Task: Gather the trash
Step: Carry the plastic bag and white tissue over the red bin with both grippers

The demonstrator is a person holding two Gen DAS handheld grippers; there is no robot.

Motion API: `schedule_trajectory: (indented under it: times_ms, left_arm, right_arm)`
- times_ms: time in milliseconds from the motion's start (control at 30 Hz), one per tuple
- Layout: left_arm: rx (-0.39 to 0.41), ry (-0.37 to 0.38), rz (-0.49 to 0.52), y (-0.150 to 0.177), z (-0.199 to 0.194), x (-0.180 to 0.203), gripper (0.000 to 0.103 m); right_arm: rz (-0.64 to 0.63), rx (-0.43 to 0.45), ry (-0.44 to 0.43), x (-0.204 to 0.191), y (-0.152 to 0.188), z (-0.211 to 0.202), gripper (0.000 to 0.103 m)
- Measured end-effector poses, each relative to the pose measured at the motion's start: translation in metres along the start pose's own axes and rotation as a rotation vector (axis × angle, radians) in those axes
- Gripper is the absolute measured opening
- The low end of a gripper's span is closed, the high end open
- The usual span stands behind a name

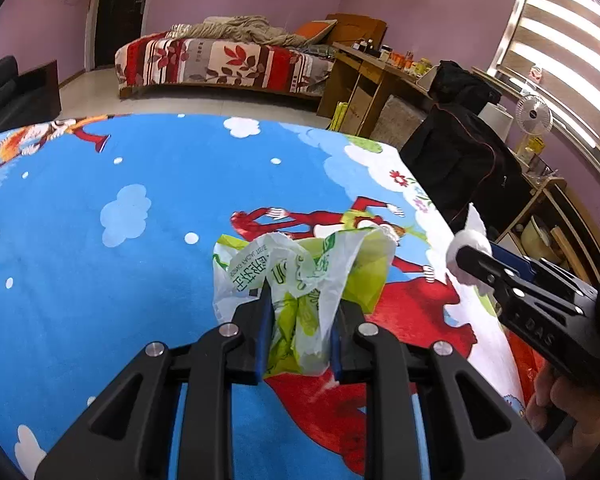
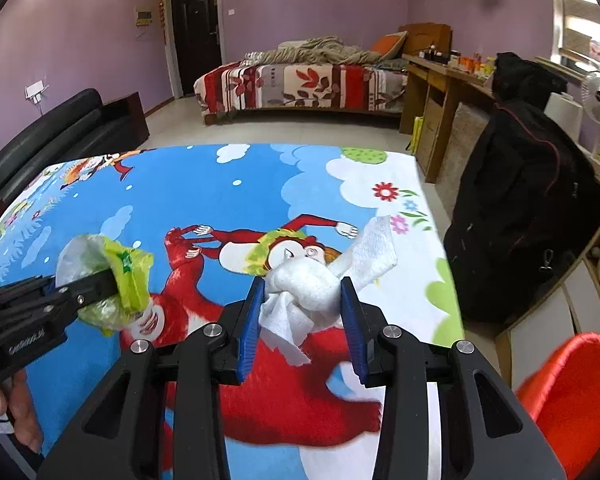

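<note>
My left gripper (image 1: pixel 300 320) is shut on a crumpled green and white plastic bag (image 1: pixel 300 276) and holds it just above the cartoon-print table cover (image 1: pixel 100 200). The bag also shows at the left of the right wrist view (image 2: pixel 116 276). My right gripper (image 2: pixel 304 312) is shut on a crumpled white paper tissue (image 2: pixel 312 288) above the cover's right side. In the left wrist view the right gripper (image 1: pixel 466 258) shows at the right edge with the tissue (image 1: pixel 470 236) bunched at its tip.
A red bin or chair (image 2: pixel 576 396) stands low at the right of the table. A black bag (image 2: pixel 520 200) leans on wooden shelves (image 1: pixel 556 216) at the right. A bed (image 2: pixel 300 80), a desk (image 2: pixel 432 80) and a black sofa (image 2: pixel 60 128) stand beyond the table.
</note>
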State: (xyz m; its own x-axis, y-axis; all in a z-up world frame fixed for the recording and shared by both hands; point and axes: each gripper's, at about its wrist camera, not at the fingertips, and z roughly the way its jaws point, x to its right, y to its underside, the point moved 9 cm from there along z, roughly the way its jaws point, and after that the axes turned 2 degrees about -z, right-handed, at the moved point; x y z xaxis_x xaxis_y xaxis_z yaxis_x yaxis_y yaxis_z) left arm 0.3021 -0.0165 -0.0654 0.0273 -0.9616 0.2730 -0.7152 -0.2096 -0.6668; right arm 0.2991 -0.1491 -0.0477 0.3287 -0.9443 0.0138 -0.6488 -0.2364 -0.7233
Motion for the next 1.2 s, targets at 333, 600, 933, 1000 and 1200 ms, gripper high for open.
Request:
schedule_trajectory:
  times_ms: [333, 600, 933, 1000, 1200]
  left_arm:
    - [0.038, 0.017, 0.090, 0.002, -0.032, 0.056, 0.022]
    - [0.026, 0.107, 0.204, 0.014, -0.043, 0.139, 0.023]
    - [-0.033, 0.225, 0.343, 0.042, -0.038, 0.237, 0.026]
    - [-0.051, 0.251, 0.374, 0.049, -0.034, 0.256, 0.026]
    - [-0.085, 0.304, 0.444, 0.064, -0.026, 0.304, 0.031]
  right_arm:
    - [0.045, 0.063, 0.068, 0.035, 0.021, -0.066, 0.037]
    - [0.117, 0.092, 0.130, 0.092, 0.049, -0.116, 0.037]
    - [0.220, 0.102, 0.222, 0.168, 0.090, -0.162, 0.037]
    - [0.238, 0.096, 0.238, 0.182, 0.100, -0.166, 0.037]
    - [0.288, 0.082, 0.280, 0.222, 0.123, -0.181, 0.037]
